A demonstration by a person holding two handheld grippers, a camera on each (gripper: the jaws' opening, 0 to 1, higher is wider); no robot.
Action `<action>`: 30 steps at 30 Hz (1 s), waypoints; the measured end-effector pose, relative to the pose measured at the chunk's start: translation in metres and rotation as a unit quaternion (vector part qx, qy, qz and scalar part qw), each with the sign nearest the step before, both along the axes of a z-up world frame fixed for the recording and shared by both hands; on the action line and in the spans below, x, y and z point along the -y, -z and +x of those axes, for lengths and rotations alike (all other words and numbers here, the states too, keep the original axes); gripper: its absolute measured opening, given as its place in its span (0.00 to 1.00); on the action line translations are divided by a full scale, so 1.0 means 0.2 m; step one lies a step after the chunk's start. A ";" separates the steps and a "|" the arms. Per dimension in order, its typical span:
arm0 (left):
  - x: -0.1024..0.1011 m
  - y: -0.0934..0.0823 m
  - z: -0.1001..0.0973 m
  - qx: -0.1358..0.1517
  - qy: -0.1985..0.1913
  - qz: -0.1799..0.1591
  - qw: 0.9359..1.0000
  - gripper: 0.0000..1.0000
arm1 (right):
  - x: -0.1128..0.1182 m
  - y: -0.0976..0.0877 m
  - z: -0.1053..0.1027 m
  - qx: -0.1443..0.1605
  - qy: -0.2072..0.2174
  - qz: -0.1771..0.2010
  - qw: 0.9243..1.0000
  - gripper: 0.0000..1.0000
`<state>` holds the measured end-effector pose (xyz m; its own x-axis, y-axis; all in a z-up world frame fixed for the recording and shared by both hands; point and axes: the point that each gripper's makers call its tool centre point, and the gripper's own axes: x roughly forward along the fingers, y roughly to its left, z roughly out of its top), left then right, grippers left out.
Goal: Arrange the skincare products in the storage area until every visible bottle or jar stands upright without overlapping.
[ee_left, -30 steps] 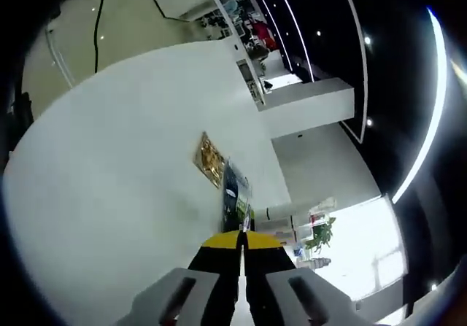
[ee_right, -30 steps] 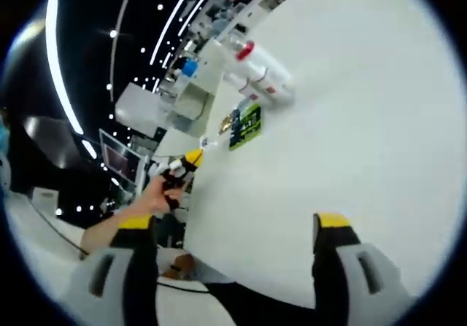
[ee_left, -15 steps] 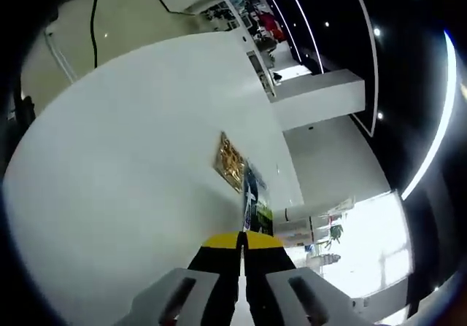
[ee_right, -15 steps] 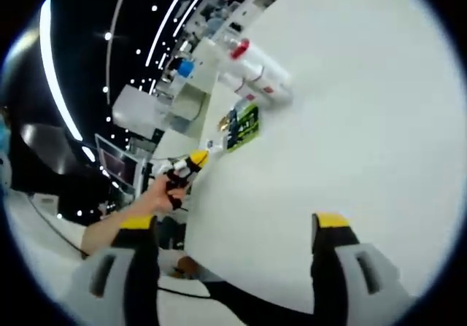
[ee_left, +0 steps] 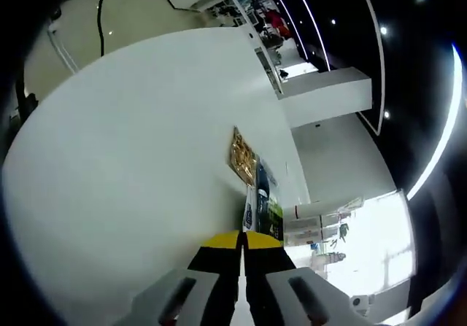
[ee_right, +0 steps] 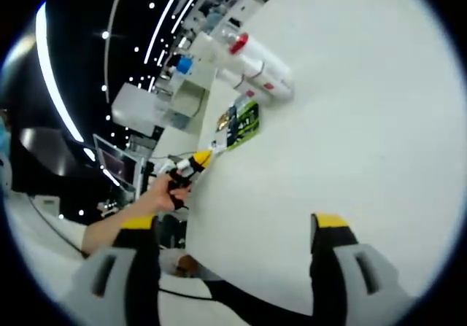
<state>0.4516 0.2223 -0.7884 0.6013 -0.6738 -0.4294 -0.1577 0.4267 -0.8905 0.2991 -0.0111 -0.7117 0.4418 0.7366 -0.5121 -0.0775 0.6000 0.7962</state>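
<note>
We take the broad white tabletop [ee_right: 350, 136] as our landmark. At its far edge in the right gripper view, two white cylindrical bottles [ee_right: 255, 67], one with a red cap, stand close together, upright as far as we can judge through the rolled camera. Just beside them, nearer us, sit a dark box with a green label [ee_right: 244, 122] and a flat gold-patterned packet [ee_left: 241, 156], lined in a row in the left gripper view.

Our left gripper [ee_left: 241, 242] has its yellow-tipped jaws pressed together on nothing, held low over the table and aimed along that row, probably so we can reach the boxes next. Our right gripper [ee_right: 233, 227] hangs above the near edge with its jaws spread wide and empty, seemingly kept back to leave every product in sight.
</note>
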 end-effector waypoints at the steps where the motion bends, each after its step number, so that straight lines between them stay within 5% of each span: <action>1: -0.01 0.01 0.00 -0.004 0.000 0.006 1.000 0.00 | 0.00 0.00 0.00 -0.001 0.001 0.001 1.000 0.82; 4: -0.02 0.06 -0.01 -0.006 0.022 0.045 0.999 0.01 | 0.00 0.00 0.00 -0.002 0.003 0.004 1.000 0.82; 20: -0.05 0.06 0.00 -0.011 0.008 0.075 0.997 0.02 | 0.01 -0.01 -0.01 0.005 -0.005 0.007 1.000 0.75; 30: -0.05 0.04 -0.02 0.006 0.048 0.122 0.991 0.05 | 0.02 -0.01 -0.03 0.006 -0.013 0.011 1.000 0.74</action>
<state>0.4466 0.2327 -0.7963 0.5465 -0.6045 -0.5796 -0.0959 0.6423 -0.7604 0.2938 -0.0154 -0.7093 0.4285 0.7582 -0.4914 -0.1016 0.5809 0.8076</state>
